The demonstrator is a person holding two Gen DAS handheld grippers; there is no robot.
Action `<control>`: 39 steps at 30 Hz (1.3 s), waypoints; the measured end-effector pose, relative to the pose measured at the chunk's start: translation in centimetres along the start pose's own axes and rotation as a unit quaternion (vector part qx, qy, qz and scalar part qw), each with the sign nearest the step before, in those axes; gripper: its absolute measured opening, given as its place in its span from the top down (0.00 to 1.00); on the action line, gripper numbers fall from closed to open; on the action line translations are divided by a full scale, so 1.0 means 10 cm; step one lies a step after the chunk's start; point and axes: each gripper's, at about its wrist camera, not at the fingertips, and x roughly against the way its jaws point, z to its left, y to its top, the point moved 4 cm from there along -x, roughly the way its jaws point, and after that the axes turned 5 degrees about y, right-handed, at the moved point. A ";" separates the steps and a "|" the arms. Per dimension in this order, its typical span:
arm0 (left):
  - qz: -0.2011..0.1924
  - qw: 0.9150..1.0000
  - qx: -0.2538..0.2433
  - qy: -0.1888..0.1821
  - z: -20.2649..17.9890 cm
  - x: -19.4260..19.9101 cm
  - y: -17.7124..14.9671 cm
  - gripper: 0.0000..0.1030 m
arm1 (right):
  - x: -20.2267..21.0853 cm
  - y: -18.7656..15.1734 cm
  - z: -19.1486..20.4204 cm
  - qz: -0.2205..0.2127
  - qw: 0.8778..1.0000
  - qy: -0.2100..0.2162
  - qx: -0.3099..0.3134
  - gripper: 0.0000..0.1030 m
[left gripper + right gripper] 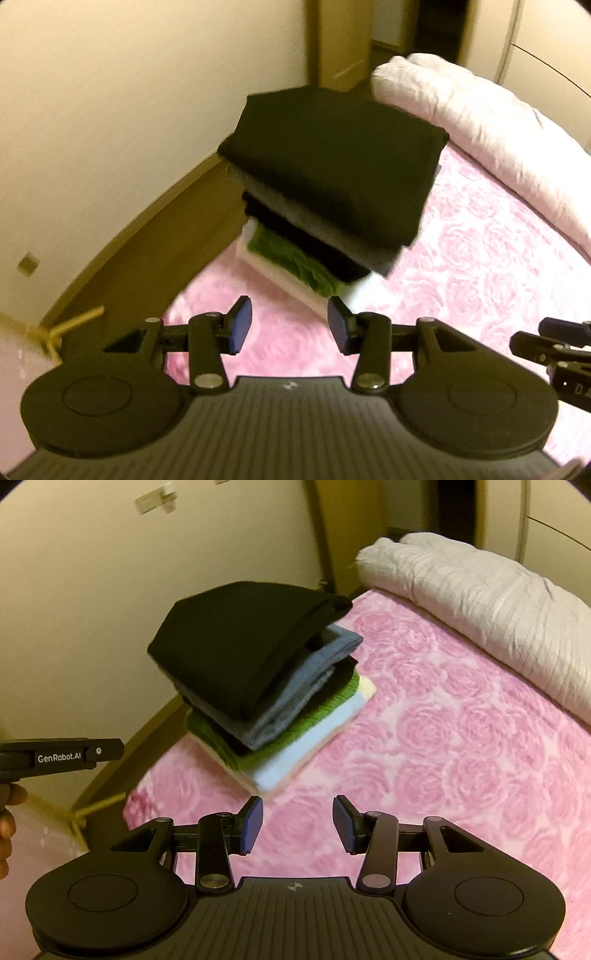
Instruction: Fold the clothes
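Observation:
A stack of folded clothes [325, 192] sits at the corner of a pink rose-patterned bed [480, 258]. A black garment [240, 642] lies on top, over grey-blue [295, 698], green [295, 734] and pale blue [306, 753] folded pieces. My left gripper [290, 325] is open and empty, just short of the stack's near edge. My right gripper [298, 823] is open and empty, a little in front of the stack over the bedspread [443, 757]. The right gripper's body shows at the left wrist view's right edge [554, 343], and the left gripper's body at the right wrist view's left edge [62, 757].
A rolled white quilt [480, 602] lies along the far side of the bed. A cream wall [110, 110] with a wooden skirting board [147, 229] runs left of the bed corner. A doorway and wardrobe stand behind.

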 end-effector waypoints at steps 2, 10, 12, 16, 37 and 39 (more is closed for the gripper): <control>0.005 1.000 0.019 0.009 -0.14 0.15 -0.18 0.60 | 0.10 -0.07 -0.13 0.006 1.000 0.009 0.018 0.55; 0.002 0.996 0.074 0.050 -0.65 0.72 -0.73 0.55 | 0.50 -0.35 -0.59 0.028 0.994 0.046 0.095 0.55; 0.000 0.995 0.084 0.062 -0.78 0.80 -0.81 0.55 | 0.57 -0.40 -0.65 0.032 0.992 0.054 0.112 0.55; 0.000 0.992 0.111 0.067 -1.00 0.90 -0.92 0.55 | 0.66 -0.47 -0.77 0.046 0.986 0.062 0.146 0.55; 0.019 0.975 0.189 0.119 -1.80 0.87 -0.94 0.55 | 0.56 -0.20 -1.26 0.066 0.970 0.061 0.227 0.54; 0.023 0.973 0.197 0.120 -1.84 0.83 -0.94 0.55 | 0.51 -0.17 -1.31 0.067 0.969 0.058 0.229 0.54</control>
